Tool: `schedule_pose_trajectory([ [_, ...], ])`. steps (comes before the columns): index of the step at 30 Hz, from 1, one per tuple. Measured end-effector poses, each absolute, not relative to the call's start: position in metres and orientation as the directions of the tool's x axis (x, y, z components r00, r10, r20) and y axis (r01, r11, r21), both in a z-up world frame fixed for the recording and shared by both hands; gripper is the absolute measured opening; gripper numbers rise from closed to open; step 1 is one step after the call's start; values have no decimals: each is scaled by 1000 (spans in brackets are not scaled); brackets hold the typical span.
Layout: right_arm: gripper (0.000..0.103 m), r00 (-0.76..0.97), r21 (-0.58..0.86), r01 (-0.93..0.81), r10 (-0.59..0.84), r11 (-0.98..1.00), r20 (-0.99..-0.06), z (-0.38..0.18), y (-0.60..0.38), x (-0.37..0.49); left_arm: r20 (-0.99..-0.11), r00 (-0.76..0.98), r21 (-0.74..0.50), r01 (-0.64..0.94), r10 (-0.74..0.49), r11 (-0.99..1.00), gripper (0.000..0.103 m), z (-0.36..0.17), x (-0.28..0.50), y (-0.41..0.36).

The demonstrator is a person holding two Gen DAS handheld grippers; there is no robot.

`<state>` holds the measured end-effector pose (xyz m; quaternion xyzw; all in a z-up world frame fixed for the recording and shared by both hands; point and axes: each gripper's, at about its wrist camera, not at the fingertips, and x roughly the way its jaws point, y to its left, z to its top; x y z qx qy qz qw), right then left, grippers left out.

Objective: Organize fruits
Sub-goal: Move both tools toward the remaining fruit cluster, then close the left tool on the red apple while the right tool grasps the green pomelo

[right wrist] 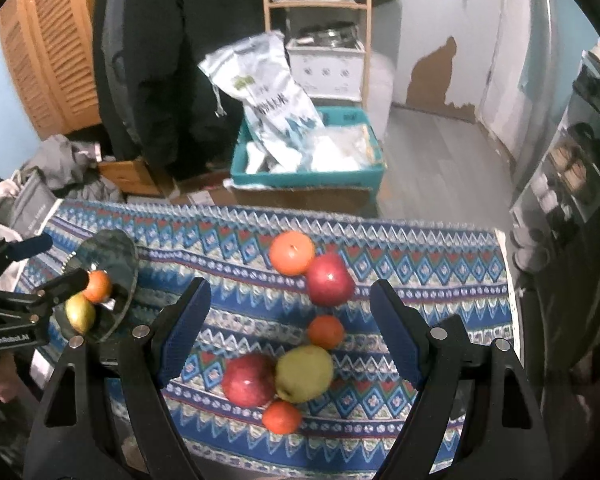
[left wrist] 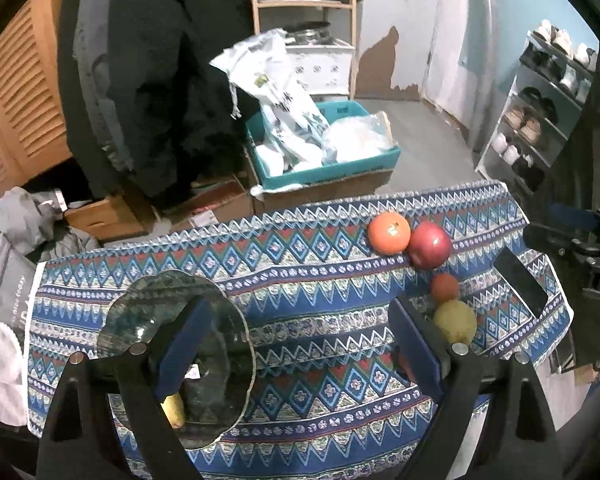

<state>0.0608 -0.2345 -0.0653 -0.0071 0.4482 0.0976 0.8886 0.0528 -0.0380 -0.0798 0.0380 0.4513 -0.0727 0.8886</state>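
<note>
Nearest the worktop's (right wrist: 380,432) front edge, a small orange fruit (right wrist: 282,416), a red apple (right wrist: 249,379) and a yellow-green pear (right wrist: 304,373) touch, lying directly ahead between the right gripper's (right wrist: 290,332) spread, empty fingers, so the right hand looks the nearer one. The left gripper (left wrist: 296,344), also agape and empty, hangs over the glass plate (right wrist: 116,248) at the left edge, holding two fruits. Farther back sit an orange (right wrist: 292,253) and another apple (right wrist: 330,279). Its body reads "GenRobot.AI".

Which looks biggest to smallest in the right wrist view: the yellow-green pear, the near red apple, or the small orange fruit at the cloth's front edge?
1. Yellow-green pear and near red apple: alike, no ranking.
2. Small orange fruit, clearly smallest.
</note>
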Motion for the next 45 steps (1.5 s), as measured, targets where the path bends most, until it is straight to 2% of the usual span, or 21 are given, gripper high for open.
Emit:
schedule_pose_trajectory([
  [18, 82, 320, 73, -140, 115, 987, -940, -177, -245, 77, -896, 431, -5, 225, -104, 974, 91, -155, 71, -68],
  [45, 83, 136, 139, -102, 153, 985, -979, -252, -238, 92, -925, 365, -12, 252, -106, 968, 91, -190, 76, -74],
])
